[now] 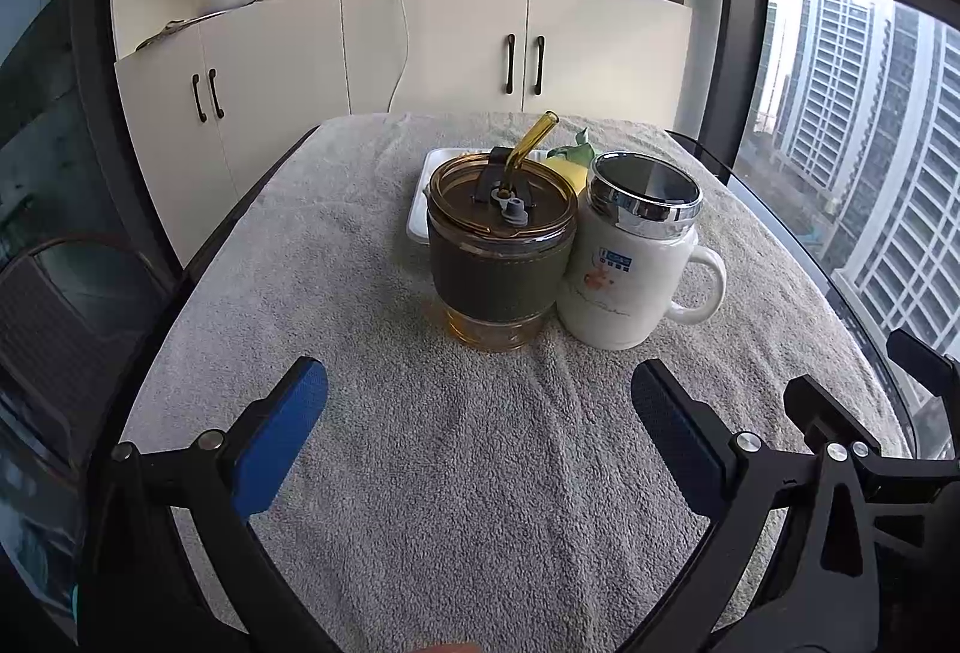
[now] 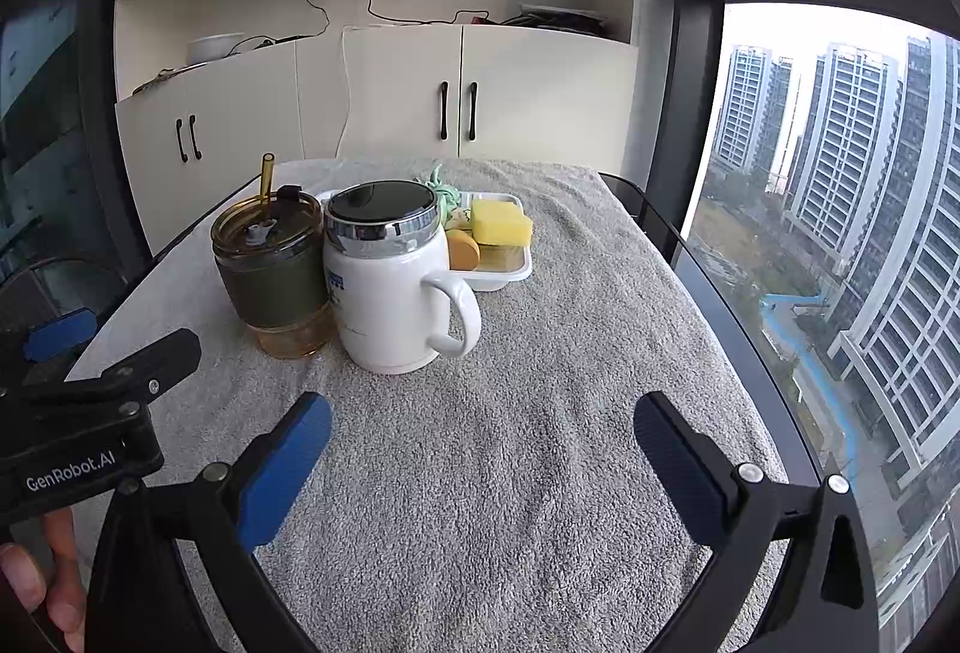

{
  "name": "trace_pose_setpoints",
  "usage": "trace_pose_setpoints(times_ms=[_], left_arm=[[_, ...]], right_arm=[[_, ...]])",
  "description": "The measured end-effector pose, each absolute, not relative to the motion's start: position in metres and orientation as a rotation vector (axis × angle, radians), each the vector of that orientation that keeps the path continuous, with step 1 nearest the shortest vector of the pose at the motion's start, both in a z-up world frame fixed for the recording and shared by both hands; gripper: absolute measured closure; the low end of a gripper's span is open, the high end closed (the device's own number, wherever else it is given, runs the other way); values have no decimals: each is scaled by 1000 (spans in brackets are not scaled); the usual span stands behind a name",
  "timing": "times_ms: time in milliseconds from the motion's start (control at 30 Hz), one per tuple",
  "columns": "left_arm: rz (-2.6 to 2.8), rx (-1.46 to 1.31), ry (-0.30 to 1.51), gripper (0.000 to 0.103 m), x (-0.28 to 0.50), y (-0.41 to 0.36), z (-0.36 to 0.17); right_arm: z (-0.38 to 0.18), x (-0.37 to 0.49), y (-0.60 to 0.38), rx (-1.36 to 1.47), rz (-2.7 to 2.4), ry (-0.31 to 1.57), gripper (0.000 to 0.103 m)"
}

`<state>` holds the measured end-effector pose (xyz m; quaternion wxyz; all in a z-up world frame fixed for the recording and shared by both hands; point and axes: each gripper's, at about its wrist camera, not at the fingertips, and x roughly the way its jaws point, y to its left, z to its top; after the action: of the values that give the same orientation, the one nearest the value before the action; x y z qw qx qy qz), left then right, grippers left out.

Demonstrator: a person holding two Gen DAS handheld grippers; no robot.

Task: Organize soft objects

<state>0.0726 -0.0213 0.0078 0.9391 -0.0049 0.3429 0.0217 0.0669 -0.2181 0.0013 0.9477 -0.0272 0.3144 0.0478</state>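
The right gripper [image 2: 483, 443] hangs with its jaws spread wide and nothing between them, low over the grey towel [image 2: 540, 353], on the near side of the white mug [image 2: 393, 287]. The left gripper [image 1: 480, 407] is likewise spread and empty, also on the near side of the mug and a little to its left, facing the amber glass cup [image 1: 498, 257] that stands touching the mug's left flank. A person's fingers [image 2: 36, 587] show at the lower left edge of the right wrist view, under the left tool's body.

The soft things lie in the white tray [image 2: 510, 272] directly behind the mug: a yellow sponge [image 2: 501, 224] stacked on something I cannot make out, an orange round piece [image 2: 463, 249] just beside it, and a green cord-like bundle [image 2: 441, 191] at the tray's far end.

The chief risk, as I judge it, is the two drinking vessels. They stand between both grippers and the tray, so a straight reach would strike the mug's handle or the cup's upright straw [image 2: 267, 185] and could tip either one on the yielding towel; the cup seems to hold liquid at its base. A reach around the mug's right side looks clearer. The sponge may also squash and slip if pinched near an edge
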Motion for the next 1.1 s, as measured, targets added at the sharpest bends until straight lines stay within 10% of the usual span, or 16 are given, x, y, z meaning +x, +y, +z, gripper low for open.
trace_pose_setpoints(times_ms=[1100], left_arm=[[44,-12,691,0,72,-21,7]], right_arm=[[0,66,-217,-52,104,644,0]])
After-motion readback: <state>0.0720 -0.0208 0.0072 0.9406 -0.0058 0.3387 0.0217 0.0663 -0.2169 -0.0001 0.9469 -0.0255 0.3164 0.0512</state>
